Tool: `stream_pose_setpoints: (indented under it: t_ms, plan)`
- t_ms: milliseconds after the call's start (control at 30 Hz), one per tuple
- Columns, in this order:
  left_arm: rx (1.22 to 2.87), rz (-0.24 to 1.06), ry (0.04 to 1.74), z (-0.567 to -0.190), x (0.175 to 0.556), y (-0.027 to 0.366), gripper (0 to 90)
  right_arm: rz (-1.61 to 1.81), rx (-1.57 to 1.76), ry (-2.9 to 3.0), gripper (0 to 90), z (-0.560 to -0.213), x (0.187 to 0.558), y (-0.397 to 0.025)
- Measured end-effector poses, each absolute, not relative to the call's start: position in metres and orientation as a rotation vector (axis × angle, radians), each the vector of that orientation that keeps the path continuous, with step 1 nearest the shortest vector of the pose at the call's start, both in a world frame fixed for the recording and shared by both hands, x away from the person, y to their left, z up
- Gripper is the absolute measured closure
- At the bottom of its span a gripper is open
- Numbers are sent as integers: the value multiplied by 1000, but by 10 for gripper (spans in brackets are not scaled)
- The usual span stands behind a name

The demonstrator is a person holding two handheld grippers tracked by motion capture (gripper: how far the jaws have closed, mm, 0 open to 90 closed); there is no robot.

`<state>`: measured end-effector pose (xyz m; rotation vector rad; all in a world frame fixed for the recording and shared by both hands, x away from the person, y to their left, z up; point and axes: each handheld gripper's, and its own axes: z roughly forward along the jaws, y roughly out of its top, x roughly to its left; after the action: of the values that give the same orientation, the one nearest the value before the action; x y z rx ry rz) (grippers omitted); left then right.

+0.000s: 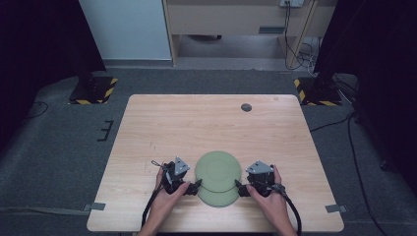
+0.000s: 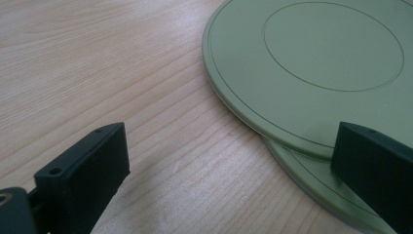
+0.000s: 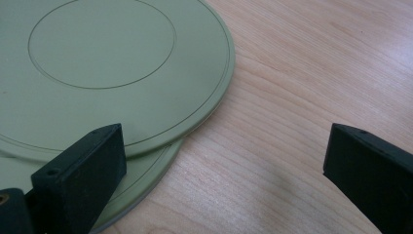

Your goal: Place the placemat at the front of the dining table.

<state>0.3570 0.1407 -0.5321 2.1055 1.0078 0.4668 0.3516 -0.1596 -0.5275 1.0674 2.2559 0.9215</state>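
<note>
Table: light wood. Two green plates, upper plate overlapping lower plate, lay at the near edge. Left gripper and right gripper flanked them, jaws spread, empty. Advice: seat jaws squarely over rims before closing.

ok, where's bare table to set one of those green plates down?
Bare wood runs across the whole far half of the table, apart from a small dark disc near the far edge. Crowded: the near middle, where the left gripper and right gripper flank two overlapping green plates.
</note>
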Motion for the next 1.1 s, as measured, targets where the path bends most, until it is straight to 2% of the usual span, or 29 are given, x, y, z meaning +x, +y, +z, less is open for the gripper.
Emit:
stream_pose_setpoints:
  t_ms: [1100]
  plan:
    - [2104,450,1013,-533,362,142,0,927,1099,2219,15,-529,358,-159]
